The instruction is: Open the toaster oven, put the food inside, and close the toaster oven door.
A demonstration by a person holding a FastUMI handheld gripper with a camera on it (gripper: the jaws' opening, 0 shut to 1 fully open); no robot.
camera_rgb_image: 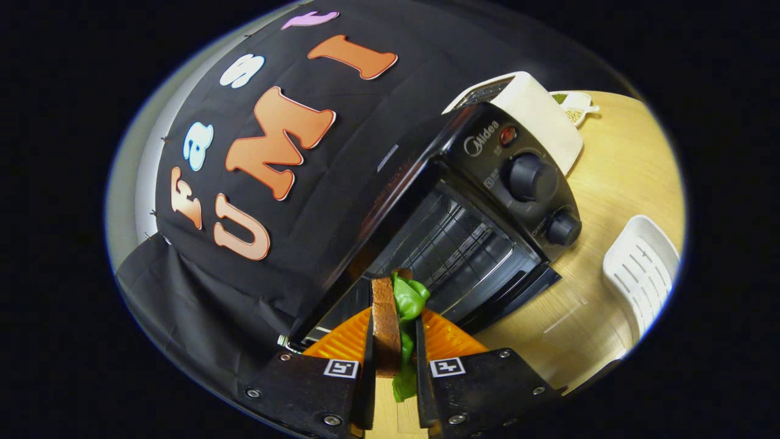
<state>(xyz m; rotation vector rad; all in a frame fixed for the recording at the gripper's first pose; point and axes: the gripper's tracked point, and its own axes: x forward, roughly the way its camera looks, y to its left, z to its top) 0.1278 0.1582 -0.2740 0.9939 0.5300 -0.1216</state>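
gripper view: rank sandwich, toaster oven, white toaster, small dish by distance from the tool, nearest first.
1. sandwich: clamped between the fingers of the tool, which is shut on it.
2. toaster oven: just ahead, door open, rack facing the fingers.
3. white toaster: behind the oven, beyond its knob panel.
4. small dish: on the wooden table past the white toaster, farthest.

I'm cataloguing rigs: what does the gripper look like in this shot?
The gripper has two flat black plates fastened with silver screws, each carrying a small square black-and-white marker. Its two jaws are ribbed along their outer faces and taper forward. No cables or sleeve are visible.
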